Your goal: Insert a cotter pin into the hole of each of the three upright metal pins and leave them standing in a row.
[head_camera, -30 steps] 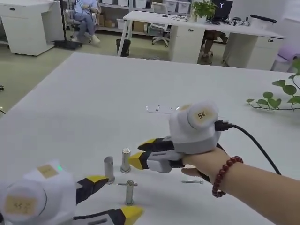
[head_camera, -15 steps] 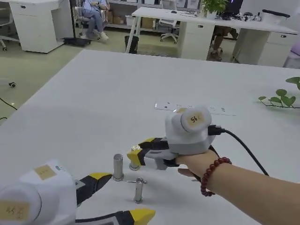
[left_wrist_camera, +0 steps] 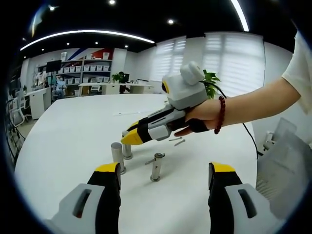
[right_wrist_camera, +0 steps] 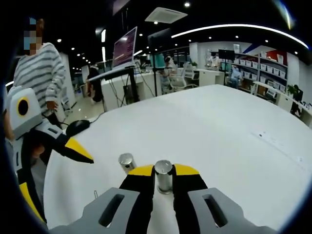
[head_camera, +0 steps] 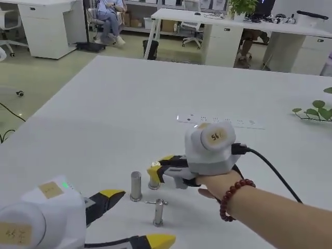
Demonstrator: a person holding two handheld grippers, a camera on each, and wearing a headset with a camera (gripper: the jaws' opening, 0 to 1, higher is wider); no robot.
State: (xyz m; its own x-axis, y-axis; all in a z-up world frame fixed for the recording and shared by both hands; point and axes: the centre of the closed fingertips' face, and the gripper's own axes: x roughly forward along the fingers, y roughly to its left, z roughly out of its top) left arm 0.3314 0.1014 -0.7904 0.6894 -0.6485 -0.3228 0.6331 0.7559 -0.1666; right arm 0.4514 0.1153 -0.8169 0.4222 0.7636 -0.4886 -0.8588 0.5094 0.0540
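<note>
Grip: my right tongs (right_wrist_camera: pixel 164 170) clamp a bare upright pin (right_wrist_camera: pixel 163 183), I judge to steady it for pinning; left tongs (left_wrist_camera: pixel 165 168) spread wide, empty, near the cottered pin (left_wrist_camera: pixel 156 170).

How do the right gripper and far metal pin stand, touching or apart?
Touching. In the right gripper view, the right gripper presses the metal pin from both sides.

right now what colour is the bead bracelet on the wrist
Dark red bracelet, clearest in the head view.
</note>
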